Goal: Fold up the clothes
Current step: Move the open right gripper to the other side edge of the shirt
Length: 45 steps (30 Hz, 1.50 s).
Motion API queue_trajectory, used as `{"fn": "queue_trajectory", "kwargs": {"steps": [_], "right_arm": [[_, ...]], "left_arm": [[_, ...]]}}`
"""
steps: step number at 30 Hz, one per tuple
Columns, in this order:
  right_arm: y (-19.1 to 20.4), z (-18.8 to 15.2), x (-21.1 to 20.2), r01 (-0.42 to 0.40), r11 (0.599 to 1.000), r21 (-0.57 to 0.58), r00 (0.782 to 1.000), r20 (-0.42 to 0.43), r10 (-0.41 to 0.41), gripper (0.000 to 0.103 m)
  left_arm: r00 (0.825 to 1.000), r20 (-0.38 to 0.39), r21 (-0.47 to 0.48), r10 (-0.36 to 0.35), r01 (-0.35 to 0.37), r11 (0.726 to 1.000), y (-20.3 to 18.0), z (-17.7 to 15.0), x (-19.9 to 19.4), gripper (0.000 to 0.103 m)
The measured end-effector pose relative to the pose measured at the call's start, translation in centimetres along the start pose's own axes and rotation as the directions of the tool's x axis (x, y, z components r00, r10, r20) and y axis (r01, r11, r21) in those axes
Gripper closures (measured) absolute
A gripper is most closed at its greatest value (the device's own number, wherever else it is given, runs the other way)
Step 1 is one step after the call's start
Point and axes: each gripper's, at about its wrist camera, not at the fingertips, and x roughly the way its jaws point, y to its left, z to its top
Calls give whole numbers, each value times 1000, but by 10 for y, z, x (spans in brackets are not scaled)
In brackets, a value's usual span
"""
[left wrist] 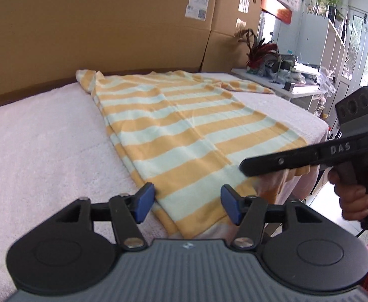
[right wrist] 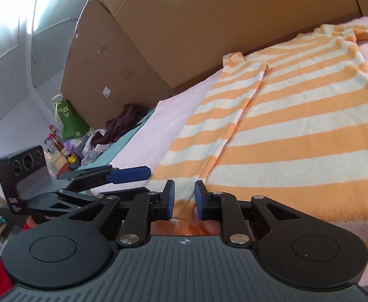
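Note:
An orange and pale striped shirt lies flat on a pink towel-covered table, with one long side folded in over its body. My left gripper is open, its blue pads set wide on either side of the shirt's near hem corner. At the hem further right, my right gripper holds its pads only a narrow gap apart, with striped fabric showing in the gap. A hand grips its handle.
Big cardboard boxes wall off the far side of the table. A white side table with a plant and clutter stands past the right edge. A pile of dark clothes and a green bag lie beyond the left end.

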Motion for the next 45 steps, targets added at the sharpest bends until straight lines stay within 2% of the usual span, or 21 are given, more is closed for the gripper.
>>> {"fn": "queue_trajectory", "kwargs": {"steps": [3, 6, 7, 8, 9, 10, 13, 14, 20, 24, 26, 29, 32, 34, 36, 41, 42, 43, 45], "right_arm": [[-10, 9, -28, 118, 993, -13, 989, 94, -116, 79], [-38, 25, -62, 212, 973, 90, 955, 193, -226, 79], [-49, 32, -72, 247, 959, 137, 937, 218, -273, 78], [-60, 38, -82, 280, 942, 185, 916, 241, -320, 78], [-70, 45, -91, 316, 920, 231, 892, 258, -372, 78], [-79, 51, -99, 360, 891, 276, 861, 268, -431, 78], [-104, 65, -122, 441, 803, 400, 768, 295, -569, 76], [-112, 70, -128, 451, 779, 436, 746, 296, -597, 76], [-162, 95, -140, 404, 693, 598, 726, 252, -640, 72], [-193, 111, -147, 367, 617, 696, 714, 215, -666, 67], [-200, 119, -141, 367, 579, 728, 702, 192, -686, 65], [-208, 128, -135, 352, 557, 752, 690, 193, -697, 66], [-214, 137, -131, 331, 541, 773, 681, 201, -704, 65], [-217, 142, -127, 317, 530, 787, 674, 207, -709, 49], [-219, 140, -131, 304, 516, 801, 662, 212, -719, 44], [-221, 126, -145, 273, 476, 836, 626, 222, -748, 47], [-224, 121, -149, 260, 458, 850, 621, 216, -753, 47], [-230, 113, -153, 233, 430, 872, 629, 202, -751, 47], [-243, 104, -155, 182, 398, 899, 667, 185, -722, 47]], "left_arm": [[1000, 27, 41, 1, -2, 999, -2, 9, -4, 42], [995, 92, 46, 33, -37, 998, 1, 32, 1, 40], [992, 118, 43, 47, -53, 998, 2, 41, 4, 35], [988, 144, 39, 62, -68, 997, 3, 51, 7, 25], [982, 168, 33, 80, -87, 996, 5, 60, 11, 21], [977, 181, 24, 110, -117, 993, 6, 69, 20, 20], [971, 185, 30, 151, -159, 987, 7, 95, 53, 26], [971, 180, 36, 155, -164, 986, 6, 101, 66, 26], [980, 71, 8, 187, -188, 982, 6, 108, 136, 23], [985, -17, -56, 171, -172, 984, 18, 105, 154, 20], [986, -23, -119, 167, -169, 978, 26, 103, 153, 6], [988, -14, -173, 152, -152, 973, 33, 101, 152, 6], [988, -12, -170, 151, -151, 974, 32, 102, 152, 5], [989, -14, -170, 144, -144, 975, 32, 102, 153, 4], [991, -16, -176, 135, -136, 975, 34, 103, 153, 3], [992, -14, -183, 125, -126, 975, 36, 102, 154, 2], [992, -14, -185, 123, -123, 975, 36, 102, 153, 2], [993, -14, -186, 120, -121, 975, 36, 102, 153, 1], [993, -14, -188, 118, -118, 975, 36, 102, 154, 1]]}}
